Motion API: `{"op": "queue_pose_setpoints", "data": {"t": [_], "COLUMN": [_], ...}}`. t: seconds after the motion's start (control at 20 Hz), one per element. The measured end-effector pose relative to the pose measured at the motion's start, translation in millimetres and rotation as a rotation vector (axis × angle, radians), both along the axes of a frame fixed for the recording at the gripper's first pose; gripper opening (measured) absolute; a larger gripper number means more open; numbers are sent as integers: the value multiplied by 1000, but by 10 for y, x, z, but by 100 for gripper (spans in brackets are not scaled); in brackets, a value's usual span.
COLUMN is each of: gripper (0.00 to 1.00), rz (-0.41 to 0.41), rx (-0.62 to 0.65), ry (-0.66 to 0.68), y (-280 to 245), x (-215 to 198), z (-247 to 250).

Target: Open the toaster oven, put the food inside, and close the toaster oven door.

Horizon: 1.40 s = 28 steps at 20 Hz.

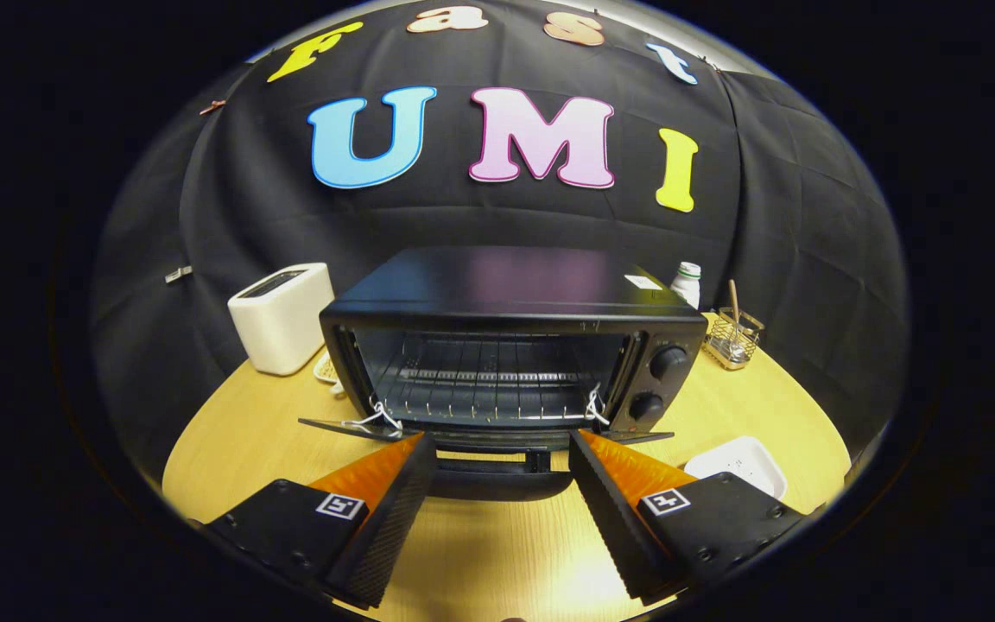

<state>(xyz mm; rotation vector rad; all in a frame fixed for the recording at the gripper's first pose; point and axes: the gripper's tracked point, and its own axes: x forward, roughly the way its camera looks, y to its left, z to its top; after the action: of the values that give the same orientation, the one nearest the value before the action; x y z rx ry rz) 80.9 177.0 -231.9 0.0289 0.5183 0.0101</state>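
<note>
Gripper: the hand-held gripper [502, 445] points at the front of the oven, its two fingers spread wide apart with nothing between them but bare tabletop and the oven door handle
Fingers: black ribbed pads with orange backs; the left fingertip [415, 445] and the right one each sit just in front of the lowered door, one toward each end of it
Toaster oven: a black toaster oven [515, 337] stands in the middle of the table, facing the gripper, just ahead of the fingertips
Door: the oven door [497, 436] is folded down flat and open, seen almost edge-on, with its dark handle [502, 479] nearest the gripper, lying between the fingers
Inside: a wire rack [484, 384] spans the open cavity; no food can be made out on it
Knobs: two round black knobs [666, 363] sit one above the other on the oven's right front panel
Table: round, light wood table [238, 432]
Left of oven: a white toaster [282, 315] near the wall
Right of oven: a white bottle [686, 283] behind the oven's corner, and a small wire basket [732, 339] holding upright utensils
Near right finger: a white dish [744, 462] on the table just beyond the right finger; its contents are too small to tell
</note>
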Motion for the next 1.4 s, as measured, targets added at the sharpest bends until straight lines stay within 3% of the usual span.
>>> {"op": "queue_pose_setpoints", "data": {"t": [0.35,0.65,1.05,1.4], "gripper": [99,99,99,99], "rz": [48,61,113,125], "rx": [-34,9,-2,53], "ry": [247,235,166,285], "y": [-48,-379,-1226,-2124], "x": [-473,-587,-604,-534], "z": [-759,-511,-18,-51]}}
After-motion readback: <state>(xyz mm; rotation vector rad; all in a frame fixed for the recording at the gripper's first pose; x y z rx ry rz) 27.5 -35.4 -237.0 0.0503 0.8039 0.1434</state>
